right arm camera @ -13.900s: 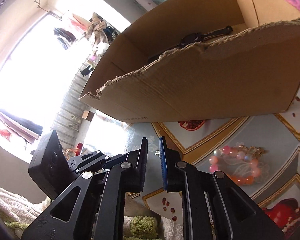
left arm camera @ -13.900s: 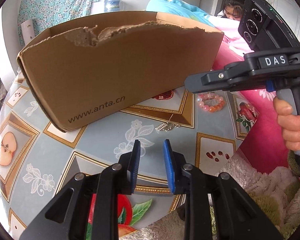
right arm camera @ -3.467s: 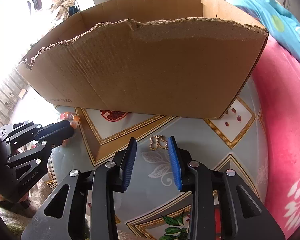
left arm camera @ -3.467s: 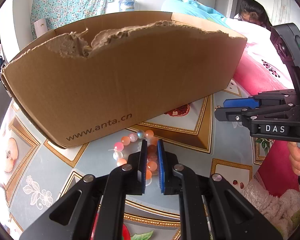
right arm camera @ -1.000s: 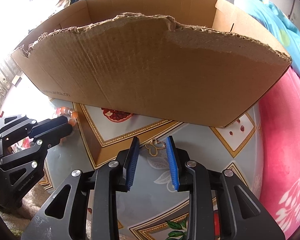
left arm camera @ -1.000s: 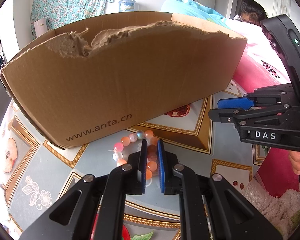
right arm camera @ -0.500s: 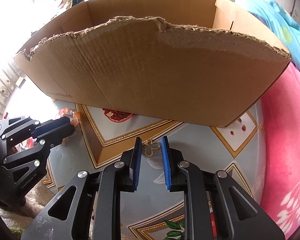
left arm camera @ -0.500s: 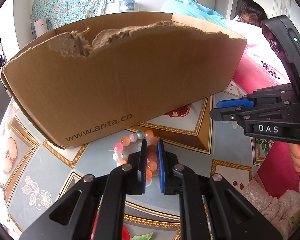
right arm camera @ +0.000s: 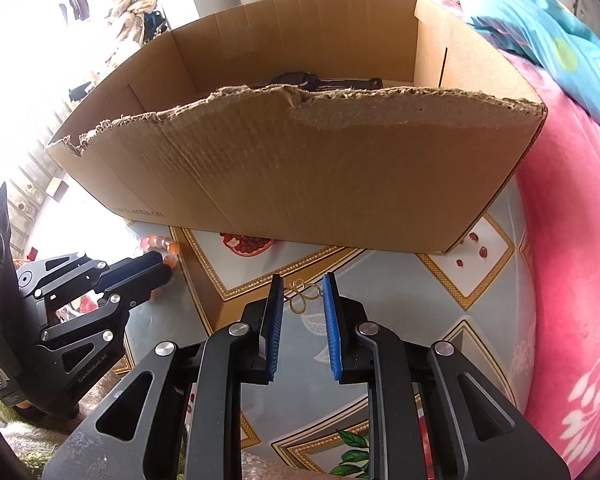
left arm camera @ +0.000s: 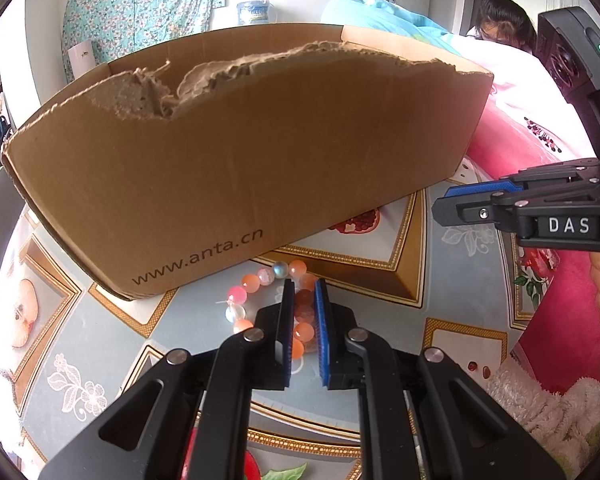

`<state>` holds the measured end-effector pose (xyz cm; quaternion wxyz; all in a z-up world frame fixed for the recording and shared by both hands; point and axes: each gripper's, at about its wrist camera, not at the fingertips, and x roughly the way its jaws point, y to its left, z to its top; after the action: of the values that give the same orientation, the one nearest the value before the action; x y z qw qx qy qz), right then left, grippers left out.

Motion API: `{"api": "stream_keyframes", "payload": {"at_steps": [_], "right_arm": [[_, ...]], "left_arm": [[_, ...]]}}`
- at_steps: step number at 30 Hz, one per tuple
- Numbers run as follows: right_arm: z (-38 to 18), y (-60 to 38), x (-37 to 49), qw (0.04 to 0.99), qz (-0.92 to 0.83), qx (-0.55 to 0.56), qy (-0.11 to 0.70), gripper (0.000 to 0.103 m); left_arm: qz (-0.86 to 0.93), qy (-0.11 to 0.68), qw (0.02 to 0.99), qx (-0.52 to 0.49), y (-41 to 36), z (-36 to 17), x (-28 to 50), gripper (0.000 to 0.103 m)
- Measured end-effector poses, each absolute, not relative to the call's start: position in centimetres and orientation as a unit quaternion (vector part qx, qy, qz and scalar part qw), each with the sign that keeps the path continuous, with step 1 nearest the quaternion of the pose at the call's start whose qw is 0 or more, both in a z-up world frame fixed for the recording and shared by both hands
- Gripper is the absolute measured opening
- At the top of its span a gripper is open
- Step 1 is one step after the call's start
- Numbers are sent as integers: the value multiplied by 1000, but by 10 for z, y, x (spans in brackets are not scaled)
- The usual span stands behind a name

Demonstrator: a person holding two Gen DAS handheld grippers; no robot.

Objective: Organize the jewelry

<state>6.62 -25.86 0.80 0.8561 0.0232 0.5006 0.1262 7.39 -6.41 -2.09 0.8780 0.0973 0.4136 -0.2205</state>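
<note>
A bracelet of pink and orange beads [left arm camera: 252, 281] lies on the patterned tablecloth [left arm camera: 80, 320] in front of a torn cardboard box [left arm camera: 240, 160]. My left gripper [left arm camera: 303, 286] is shut on the bracelet's right side and holds still. In the right wrist view a small gold butterfly-shaped piece [right arm camera: 300, 298] sits between the blue pads of my right gripper [right arm camera: 302, 282], which is shut on it a little above the cloth, in front of the box [right arm camera: 300, 180]. The left gripper [right arm camera: 166, 270] and some of the beads [right arm camera: 160, 245] show at the left. The right gripper [left arm camera: 440, 210] shows at the right of the left wrist view.
A black watch-like item [right arm camera: 300, 79] lies inside the box. Pink bedding [right arm camera: 572, 240] borders the table on the right. A fluffy towel [left arm camera: 548, 412] lies by the near edge. A person [left arm camera: 500, 20] sits behind the box.
My right gripper closed its jaws on the gold piece and rose with it, so the inside of the box now shows. The left gripper and bracelet have not moved.
</note>
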Motion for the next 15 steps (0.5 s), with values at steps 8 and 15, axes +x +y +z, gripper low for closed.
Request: {"api": "stream_keyframes", "payload": {"at_steps": [8, 15], "right_arm": [[20, -277, 63, 857, 134, 49, 495, 18], [22, -281, 62, 857, 141, 55, 493, 18]], "left_arm": [[-210, 431, 871, 104, -73, -18, 80, 9], [-207, 436, 870, 106, -77, -17, 82, 9]]}}
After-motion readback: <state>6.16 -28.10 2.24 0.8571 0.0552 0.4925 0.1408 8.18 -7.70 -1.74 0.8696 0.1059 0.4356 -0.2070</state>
